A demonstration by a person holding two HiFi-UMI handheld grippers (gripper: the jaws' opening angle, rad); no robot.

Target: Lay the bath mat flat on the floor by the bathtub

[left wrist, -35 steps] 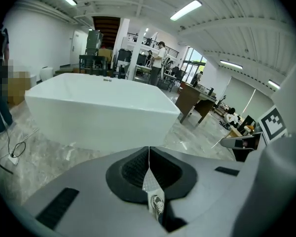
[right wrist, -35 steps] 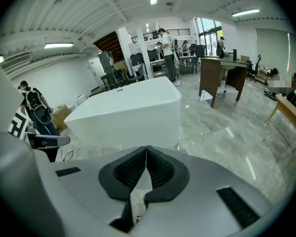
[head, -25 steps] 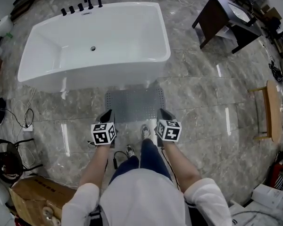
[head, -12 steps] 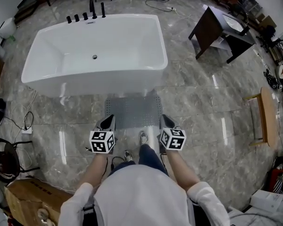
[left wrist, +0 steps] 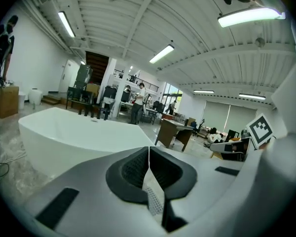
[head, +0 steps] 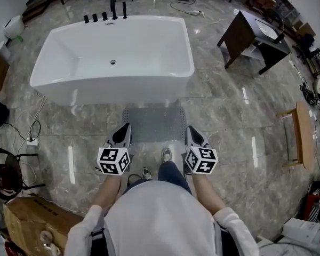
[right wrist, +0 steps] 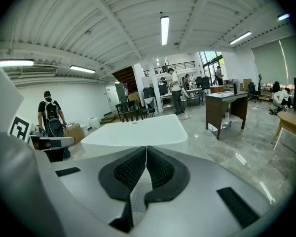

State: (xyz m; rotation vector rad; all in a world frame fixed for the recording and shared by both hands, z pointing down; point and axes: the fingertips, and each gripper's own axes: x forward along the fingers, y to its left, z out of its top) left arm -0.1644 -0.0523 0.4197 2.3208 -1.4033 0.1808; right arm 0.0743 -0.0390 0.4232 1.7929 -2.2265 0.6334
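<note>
Two corners were judged the best places to hold the bath mat (head: 153,124), since the sheet looked thin, light and limp. It was thought likely to sag or fold if taken at one point only. Its material seemed rubbery, so little slipping in a firm pinch was expected, and no fragility was suspected.

At the left, the left tongs (head: 124,133) were closed on the mat's near left corner. In the left gripper view a thin perforated strip was pinched between the ribbed pads (left wrist: 133,169).

Between the two grippers, the mat was spread out from the near edge toward the foot of the white bathtub (head: 112,52), its far edge close against the tub's near side. Whether it lay on the glossy stone floor (head: 229,116) or was held just above it could not be told. It was seen as a grey rectangle covered in even rows of small holes, with no fold or curl made out across it.

At the right, the right tongs (head: 192,135) were likewise closed on the near right corner, and the same dotted sheet was clamped between their pads in the right gripper view. An even, level hold at both corners was judged necessary for the mat to settle flat.
</note>
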